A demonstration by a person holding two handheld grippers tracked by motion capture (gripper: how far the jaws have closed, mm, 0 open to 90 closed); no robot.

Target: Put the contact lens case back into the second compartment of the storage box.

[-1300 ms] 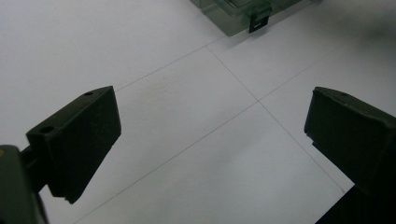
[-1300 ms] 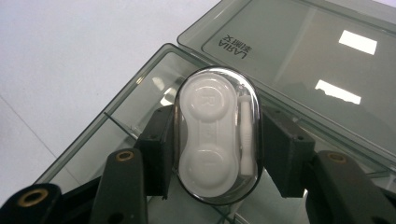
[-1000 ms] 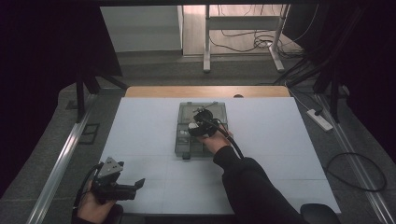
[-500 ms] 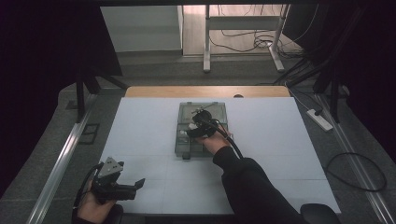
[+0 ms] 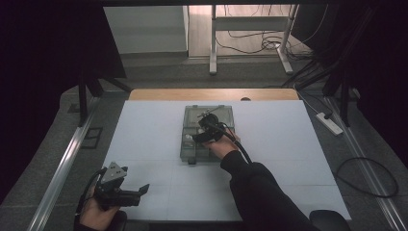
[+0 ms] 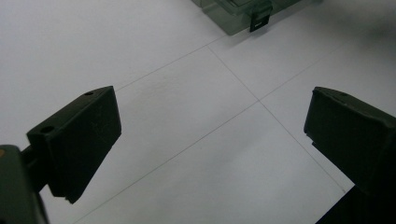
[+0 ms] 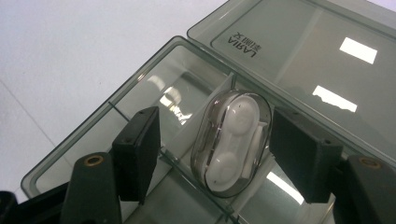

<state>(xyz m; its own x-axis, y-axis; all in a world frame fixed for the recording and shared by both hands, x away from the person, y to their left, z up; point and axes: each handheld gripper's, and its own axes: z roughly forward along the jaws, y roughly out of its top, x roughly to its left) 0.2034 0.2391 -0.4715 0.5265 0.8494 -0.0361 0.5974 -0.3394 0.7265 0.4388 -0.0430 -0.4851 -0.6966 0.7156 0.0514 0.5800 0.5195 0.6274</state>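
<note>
The right tool hung over an open, smoke-tinted compartment box near the middle of the white worktop. Its jaws had just been opening and stood apart on either side of a clear contact lens case with a white insert, the pads off it. The case lay in one of the box's compartments, leaning on a divider, just beside the hinged lid. The left tool rested at the worktop's near left corner, well apart from the box, jaws spread wide with nothing between them.
</note>
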